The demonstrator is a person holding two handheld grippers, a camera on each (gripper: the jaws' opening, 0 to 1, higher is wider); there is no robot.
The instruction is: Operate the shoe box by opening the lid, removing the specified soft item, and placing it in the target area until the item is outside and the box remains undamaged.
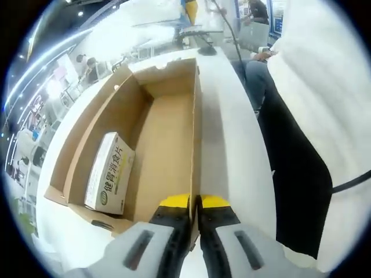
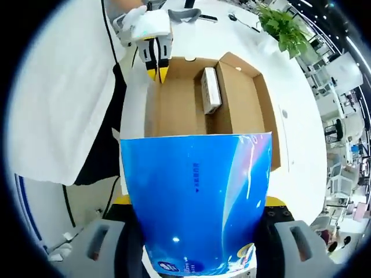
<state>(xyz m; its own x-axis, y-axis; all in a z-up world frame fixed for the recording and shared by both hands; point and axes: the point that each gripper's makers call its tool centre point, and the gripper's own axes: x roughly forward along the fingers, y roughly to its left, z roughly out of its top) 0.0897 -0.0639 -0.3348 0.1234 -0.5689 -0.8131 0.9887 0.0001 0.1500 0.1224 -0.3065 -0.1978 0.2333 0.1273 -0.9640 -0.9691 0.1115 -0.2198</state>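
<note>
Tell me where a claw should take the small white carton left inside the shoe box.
Grip the white carton across its narrow width, coming from above through the shoe box's open top. It stands on a long edge against one side wall, so its upper edge is exposed.

White carton [image 1: 109, 172] in the shoe box [image 1: 168, 139]: 健胃消食片
Blue soft pack [image 2: 197, 200]: small print, too small to read

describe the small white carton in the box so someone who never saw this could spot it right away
Start at the open cardboard shoe box on the white table. The small white carton leans against one long inner wall, opposite the wall pinched by the left gripper. It is the only item left inside, white with green print, unlike the blue soft pack held by the right gripper.
</note>
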